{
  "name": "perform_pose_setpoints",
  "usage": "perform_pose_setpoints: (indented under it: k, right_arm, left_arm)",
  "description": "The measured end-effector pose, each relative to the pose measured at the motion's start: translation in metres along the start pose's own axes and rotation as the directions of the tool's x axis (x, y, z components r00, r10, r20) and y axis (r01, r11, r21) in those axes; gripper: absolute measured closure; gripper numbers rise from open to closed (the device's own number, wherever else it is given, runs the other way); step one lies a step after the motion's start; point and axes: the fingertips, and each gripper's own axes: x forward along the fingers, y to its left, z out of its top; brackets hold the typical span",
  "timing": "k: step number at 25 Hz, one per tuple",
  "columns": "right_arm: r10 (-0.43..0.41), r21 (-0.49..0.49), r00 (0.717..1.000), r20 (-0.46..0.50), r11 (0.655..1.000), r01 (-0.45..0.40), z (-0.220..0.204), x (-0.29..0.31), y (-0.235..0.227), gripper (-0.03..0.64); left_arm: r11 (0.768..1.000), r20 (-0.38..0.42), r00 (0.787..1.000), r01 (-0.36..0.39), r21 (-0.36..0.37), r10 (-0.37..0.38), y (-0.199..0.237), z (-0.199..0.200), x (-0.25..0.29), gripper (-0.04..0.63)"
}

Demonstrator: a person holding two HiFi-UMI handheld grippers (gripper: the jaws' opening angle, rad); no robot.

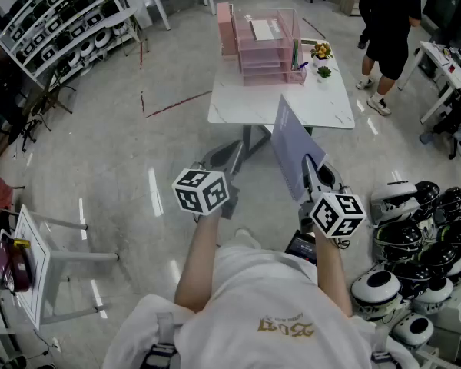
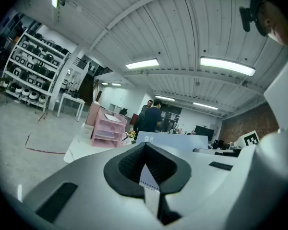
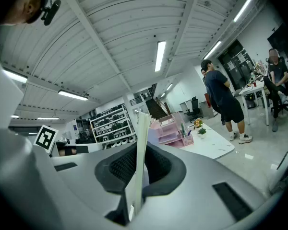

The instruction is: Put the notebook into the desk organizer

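The notebook (image 1: 290,154), with a grey-lavender cover, stands on edge in the air in front of me. My right gripper (image 1: 308,166) is shut on its lower part. The right gripper view shows the notebook edge-on (image 3: 140,147), clamped between the pads. My left gripper (image 1: 229,154) hovers level with it to the left, shut and apart from the notebook. In the left gripper view the notebook (image 2: 178,142) sits beyond the jaws, and a thin pale strip shows in the seam. The pink desk organizer (image 1: 265,46) stands at the far end of the white table (image 1: 326,108).
A small plant (image 1: 323,71) and pens sit right of the organizer. A person in dark clothes (image 1: 388,29) stands at the table's far right. White helmets (image 1: 415,241) crowd the floor at the right. Shelving (image 1: 58,25) lines the far left, and a white stand (image 1: 38,271) is near left.
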Motion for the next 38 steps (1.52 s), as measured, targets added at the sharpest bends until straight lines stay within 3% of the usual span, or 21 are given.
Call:
perform_pose_setpoints:
  k: [19,29,38]
  right_arm:
    - [0.012,0.032,1.0,0.017,0.999,-0.012,0.009,0.016,-0.005,0.577]
    - [0.017,0.06,0.999,0.037,0.998,-0.019,0.021,0.094,-0.016,0.577]
    - [-0.031,-0.028,0.992,0.12,0.999,0.035,0.072,0.203,-0.023,0.578]
  left_arm:
    - [1.0,-0.005,1.0,-0.015,-0.001,0.015,0.012,0.003,0.008,0.577]
    - [1.0,-0.008,1.0,-0.016,-0.024,0.016,0.08,0.022,0.061,0.577]
    - [0.997,-0.037,0.997,0.066,-0.027,-0.067,0.168,0.082,0.161,0.577]
